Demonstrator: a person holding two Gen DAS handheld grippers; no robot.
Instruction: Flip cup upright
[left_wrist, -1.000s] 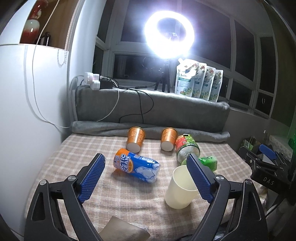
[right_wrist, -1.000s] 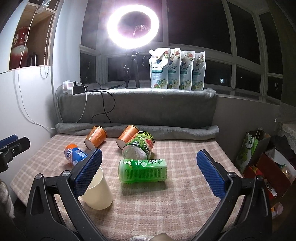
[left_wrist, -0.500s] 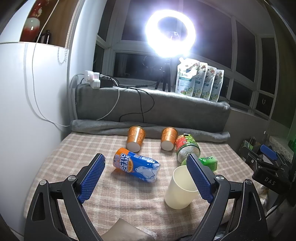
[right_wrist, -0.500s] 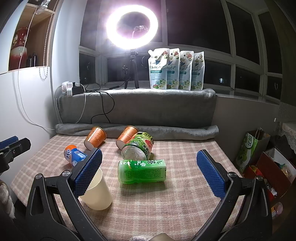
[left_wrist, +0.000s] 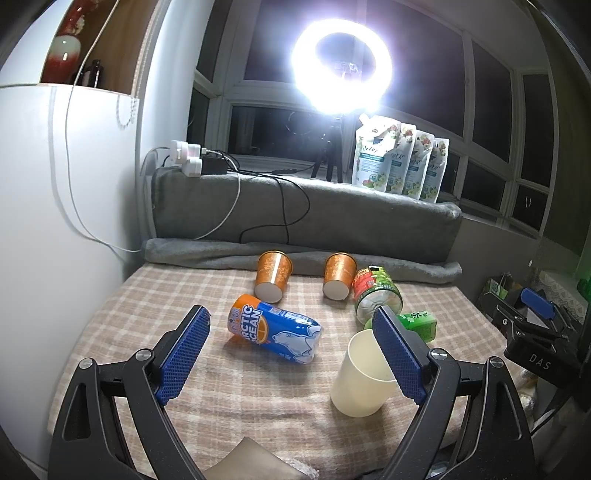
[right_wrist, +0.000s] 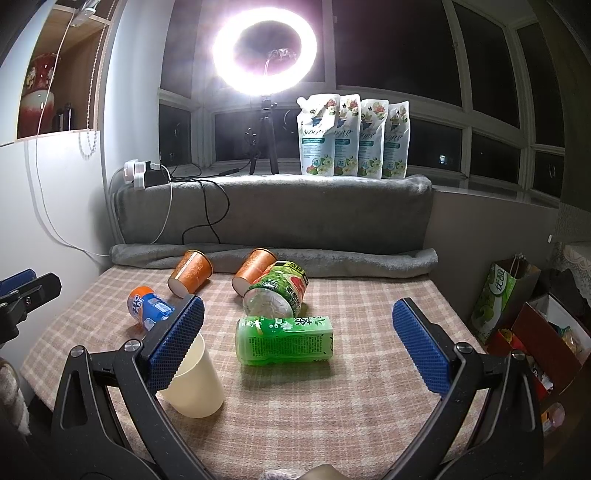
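A cream cup (left_wrist: 360, 384) stands upright, mouth up, on the checked cloth; it also shows in the right wrist view (right_wrist: 197, 380). My left gripper (left_wrist: 291, 354) is open and empty, its right finger pad (left_wrist: 395, 354) in front of the cup's rim. My right gripper (right_wrist: 299, 343) is open and empty, its left finger pad (right_wrist: 177, 343) overlapping the cup. Two orange cups (left_wrist: 272, 275) (left_wrist: 338, 275) lie on their sides at the back, also in the right wrist view (right_wrist: 192, 273) (right_wrist: 255, 269).
A blue-orange can (left_wrist: 273, 328), a red-green can (left_wrist: 375, 293) and a green bottle (right_wrist: 284, 340) lie on the cloth. A grey blanket roll (left_wrist: 295, 254) borders the back. A white wall (left_wrist: 44, 221) stands at left. Bags and boxes (right_wrist: 524, 317) stand at right.
Almost nothing has changed; both grippers stay open and drift only very slightly, and the cream cup stays upright.
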